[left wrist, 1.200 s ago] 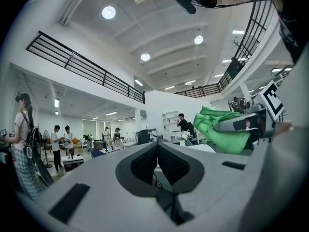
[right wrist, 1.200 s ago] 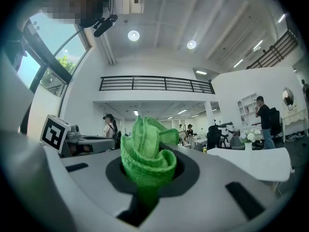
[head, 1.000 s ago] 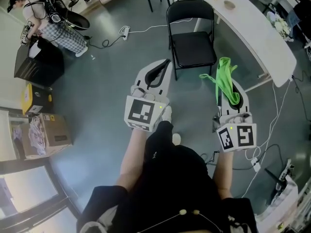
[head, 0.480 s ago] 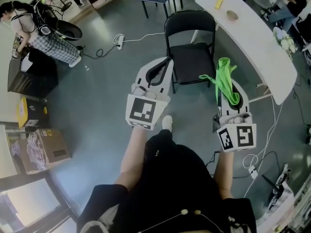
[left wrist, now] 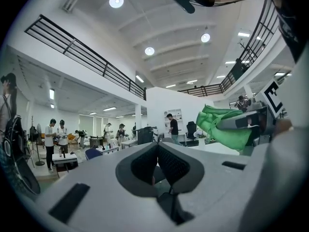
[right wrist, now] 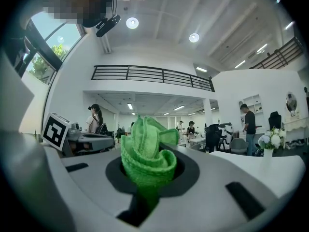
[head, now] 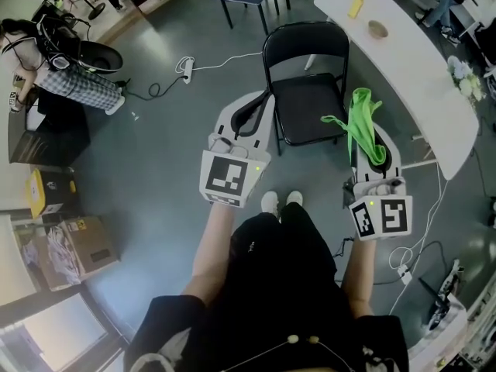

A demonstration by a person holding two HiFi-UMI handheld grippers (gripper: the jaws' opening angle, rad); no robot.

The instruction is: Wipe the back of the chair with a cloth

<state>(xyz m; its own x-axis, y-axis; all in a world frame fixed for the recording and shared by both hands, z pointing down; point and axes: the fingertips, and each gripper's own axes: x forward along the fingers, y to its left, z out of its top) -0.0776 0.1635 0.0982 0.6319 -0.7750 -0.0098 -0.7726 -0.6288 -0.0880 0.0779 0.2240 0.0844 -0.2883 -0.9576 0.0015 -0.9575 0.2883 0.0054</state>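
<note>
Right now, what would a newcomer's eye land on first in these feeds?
The bright green cloth, bunched between the jaws of the right gripper and sticking up past them. Next comes the black folding chair just ahead of both grippers, seat toward the person and back on the far side, beside a long white table. The left gripper is shut on nothing.

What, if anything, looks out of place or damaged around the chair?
Nothing looks spilled or damaged. The black chair stands upright, and the right gripper holds the green cloth. Only a power strip with its white cable lies loose on the floor near the chair.
</note>
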